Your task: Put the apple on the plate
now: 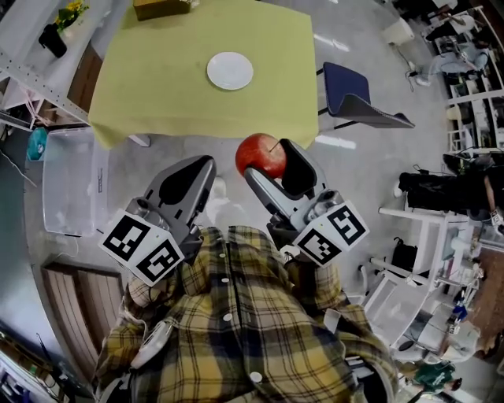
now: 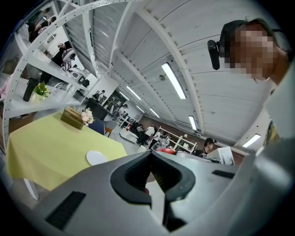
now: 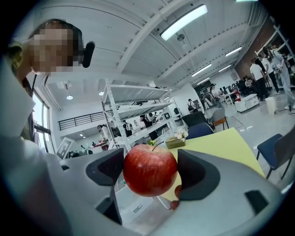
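A red apple (image 1: 260, 155) is clamped between the jaws of my right gripper (image 1: 266, 157), held in the air over the floor, short of the table's near edge. In the right gripper view the apple (image 3: 150, 169) fills the gap between the two dark pads of the right gripper (image 3: 150, 171). The white plate (image 1: 230, 70) lies empty on the yellow tablecloth (image 1: 157, 79), ahead of both grippers. My left gripper (image 1: 206, 163) hangs beside the right one with its jaws together and nothing in them. From the left gripper (image 2: 154, 174), the plate (image 2: 96, 157) shows beyond the tips.
A brown tissue box (image 1: 160, 8) stands at the table's far edge. A blue chair (image 1: 354, 98) sits at the table's right side. A clear plastic bin (image 1: 71, 181) lies on the floor at left, by a white shelf rack (image 1: 31, 55). White carts (image 1: 417, 268) stand at right.
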`<state>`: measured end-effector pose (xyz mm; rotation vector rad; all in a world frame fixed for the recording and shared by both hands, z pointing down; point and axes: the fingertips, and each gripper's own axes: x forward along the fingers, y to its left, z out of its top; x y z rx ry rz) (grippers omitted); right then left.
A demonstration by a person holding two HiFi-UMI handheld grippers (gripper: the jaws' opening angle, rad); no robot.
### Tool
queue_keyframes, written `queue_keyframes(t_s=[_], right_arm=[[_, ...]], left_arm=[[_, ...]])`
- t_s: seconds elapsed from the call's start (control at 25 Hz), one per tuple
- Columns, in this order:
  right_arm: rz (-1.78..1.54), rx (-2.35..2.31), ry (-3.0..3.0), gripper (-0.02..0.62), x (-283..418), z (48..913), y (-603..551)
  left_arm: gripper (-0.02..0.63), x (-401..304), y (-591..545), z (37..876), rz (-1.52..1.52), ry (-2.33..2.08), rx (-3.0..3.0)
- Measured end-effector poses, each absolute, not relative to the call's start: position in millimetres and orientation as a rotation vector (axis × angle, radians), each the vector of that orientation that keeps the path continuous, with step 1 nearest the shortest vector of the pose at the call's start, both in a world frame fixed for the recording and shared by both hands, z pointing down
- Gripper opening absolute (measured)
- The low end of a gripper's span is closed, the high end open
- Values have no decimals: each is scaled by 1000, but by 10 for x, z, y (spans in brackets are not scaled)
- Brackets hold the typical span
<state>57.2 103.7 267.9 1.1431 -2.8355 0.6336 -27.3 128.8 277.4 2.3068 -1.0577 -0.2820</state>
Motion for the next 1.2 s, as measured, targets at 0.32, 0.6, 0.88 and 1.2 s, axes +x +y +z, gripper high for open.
queue_keyframes(t_s=[0.32,0.6,0.88,1.2], right_arm=[[636,1121,-2861,359,825,2642,390],[624,1100,-2861,359,949,2664,5],[660,1097,-2859,359,906,2713,-229],[675,1210,-2820,359,771,2723,-798]], left_arm=[[8,19,643,2641,-275,-1071,2345],[8,129,282,2644,-279,-1093,2340],[8,79,67,2684,-272,-1103,2329],[8,-128,-553,2672,-244,-1037,2356]])
